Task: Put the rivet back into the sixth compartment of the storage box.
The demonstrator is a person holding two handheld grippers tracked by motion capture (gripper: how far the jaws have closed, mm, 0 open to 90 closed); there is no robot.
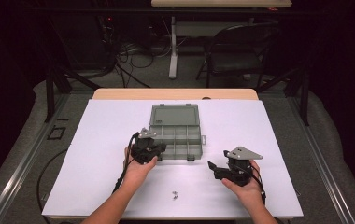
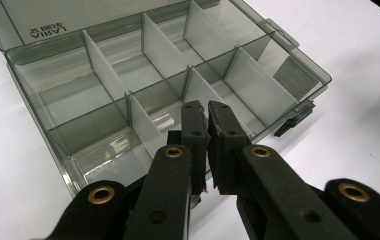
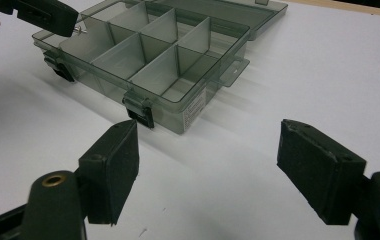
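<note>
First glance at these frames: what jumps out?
The open grey compartment box, lid folded back, sits mid-table on the white sheet. The left gripper hangs over the box's near-left corner, jaws shut on a small screw. The right gripper waits wide open beside it.

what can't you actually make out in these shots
- Left gripper, its own view: jaws nearly shut over the organizer box; whatever small part they pinch is hidden between the pads.
- Right gripper view: a small silvery piece at that gripper's tip, too small to identify.
- High view: small parts on the table, too tiny to name.
</note>
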